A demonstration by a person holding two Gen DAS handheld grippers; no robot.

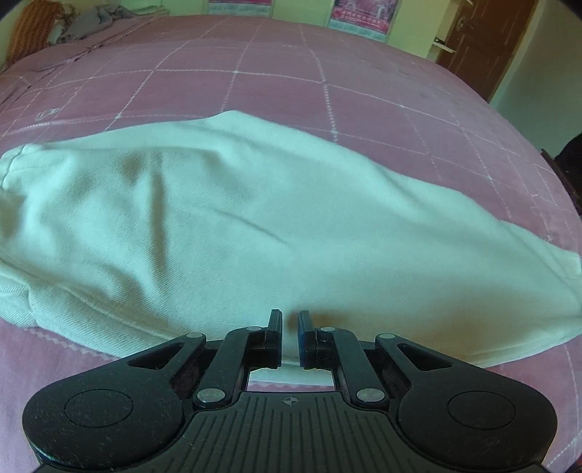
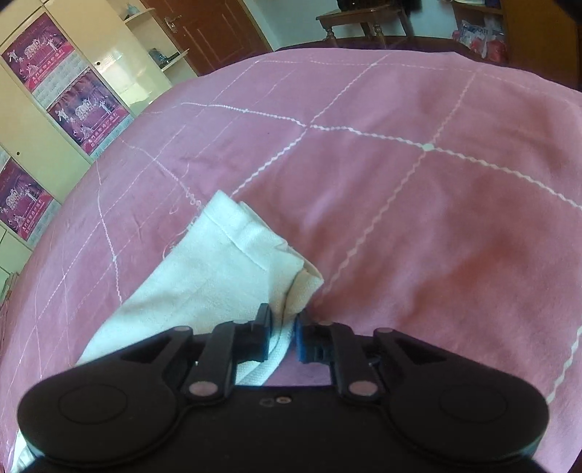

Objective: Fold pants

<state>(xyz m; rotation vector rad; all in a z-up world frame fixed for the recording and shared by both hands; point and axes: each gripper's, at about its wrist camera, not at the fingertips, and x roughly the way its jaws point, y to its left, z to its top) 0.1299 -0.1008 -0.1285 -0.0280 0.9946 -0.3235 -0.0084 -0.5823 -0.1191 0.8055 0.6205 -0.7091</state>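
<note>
White pants [image 1: 225, 225] lie across a pink bed [image 1: 276, 91], folded lengthwise, waist at the left and leg hems at the right. My left gripper [image 1: 290, 319] sits at the near edge of the pants at mid-length, jaws narrowly apart with white cloth between them. In the right wrist view the hem end of the pants [image 2: 225, 262] lies on the bed, and my right gripper [image 2: 283, 320] is closed on the cloth edge near the hem corner.
The pink checked bedspread [image 2: 418, 203] spreads out far and right of the pants. A heap of clothes [image 1: 76, 25] lies at the far left corner. Cupboards with posters [image 2: 62, 94], a brown door [image 1: 487, 40] and a wooden table [image 2: 363, 18] stand beyond the bed.
</note>
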